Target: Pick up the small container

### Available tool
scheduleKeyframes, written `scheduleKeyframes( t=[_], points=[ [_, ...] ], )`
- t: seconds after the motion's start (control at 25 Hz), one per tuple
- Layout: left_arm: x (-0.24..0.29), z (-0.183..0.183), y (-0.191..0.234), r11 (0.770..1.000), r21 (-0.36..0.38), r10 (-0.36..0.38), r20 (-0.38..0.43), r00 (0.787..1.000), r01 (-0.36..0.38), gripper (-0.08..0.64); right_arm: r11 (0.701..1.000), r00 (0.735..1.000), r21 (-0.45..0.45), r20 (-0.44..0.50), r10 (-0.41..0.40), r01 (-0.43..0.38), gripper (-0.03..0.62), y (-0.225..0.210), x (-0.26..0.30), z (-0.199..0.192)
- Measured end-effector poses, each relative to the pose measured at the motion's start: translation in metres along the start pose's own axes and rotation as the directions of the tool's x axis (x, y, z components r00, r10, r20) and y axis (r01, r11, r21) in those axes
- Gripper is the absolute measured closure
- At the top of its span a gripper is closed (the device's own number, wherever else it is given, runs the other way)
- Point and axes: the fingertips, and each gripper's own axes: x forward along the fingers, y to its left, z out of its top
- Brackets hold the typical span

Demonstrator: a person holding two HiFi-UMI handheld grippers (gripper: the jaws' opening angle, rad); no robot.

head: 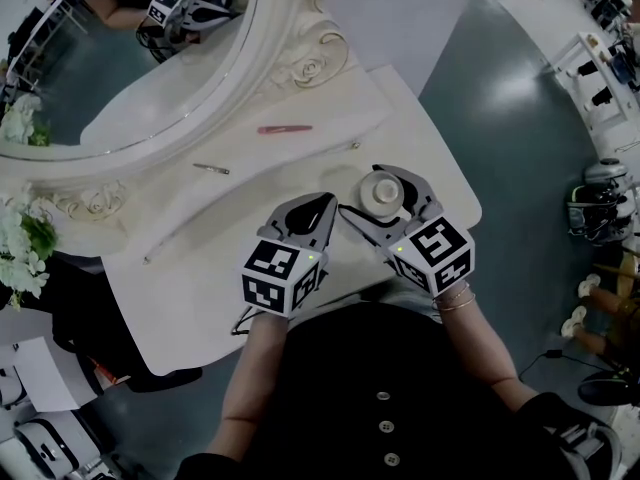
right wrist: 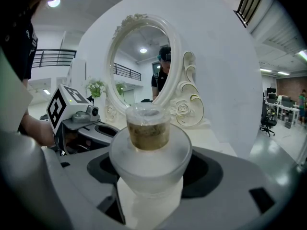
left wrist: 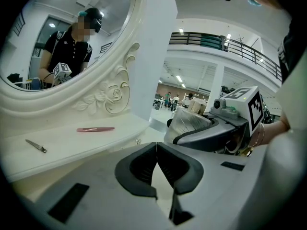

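Note:
The small container (head: 384,192) is a frosted white jar with a clear cap over a brownish fill. In the right gripper view the container (right wrist: 149,153) fills the centre between the jaws. My right gripper (head: 361,189) is shut on it, one jaw on each side, above the front right of the white vanity table (head: 200,258). Whether the jar rests on the table or hangs just above it I cannot tell. My left gripper (head: 327,202) is shut with nothing in it, just left of the jar. In the left gripper view my left gripper (left wrist: 156,152) has its jaws closed, and the container (left wrist: 188,122) sits at right.
A large oval mirror (head: 120,58) in an ornate white frame stands at the back left. On the raised shelf lie a pink clip (head: 285,128) and a small metal tool (head: 211,169). White flowers (head: 18,238) stand at the left. The table's edge (head: 470,208) is close to the right.

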Motion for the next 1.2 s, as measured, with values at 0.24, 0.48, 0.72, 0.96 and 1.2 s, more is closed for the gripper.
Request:
scheduleKeyframes(
  t=[0.24, 0.48, 0.72, 0.96, 1.2],
  points=[
    [0.0, 0.001, 0.0, 1.0, 0.005, 0.002, 0.002, 1.0, -0.002, 0.546, 1.0, 1.0, 0.007, 0.004, -0.011, 0.011, 0.252, -0.004, -0.002, -0.001],
    [-0.001, 0.001, 0.0, 1.0, 0.005, 0.003, 0.002, 1.0, -0.003, 0.546, 1.0, 1.0, 0.006, 0.007, -0.013, 0.013, 0.252, -0.004, -0.004, 0.0],
    [0.0, 0.0, -0.002, 1.0, -0.003, -0.004, 0.004, 1.0, 0.004, 0.546, 1.0, 1.0, 0.002, 0.0, 0.005, -0.005, 0.252, 0.001, -0.004, -0.002],
    [-0.001, -0.002, 0.0, 1.0, -0.007, 0.005, 0.0, 1.0, -0.005, 0.546, 1.0, 1.0, -0.012, -0.001, 0.012, -0.012, 0.252, 0.005, -0.004, -0.001],
    [-0.002, -0.003, 0.001, 1.0, -0.009, 0.009, 0.001, 1.0, -0.009, 0.546, 1.0, 1.0, -0.018, 0.002, 0.017, -0.017, 0.252, 0.007, -0.003, 0.001]
  ],
)
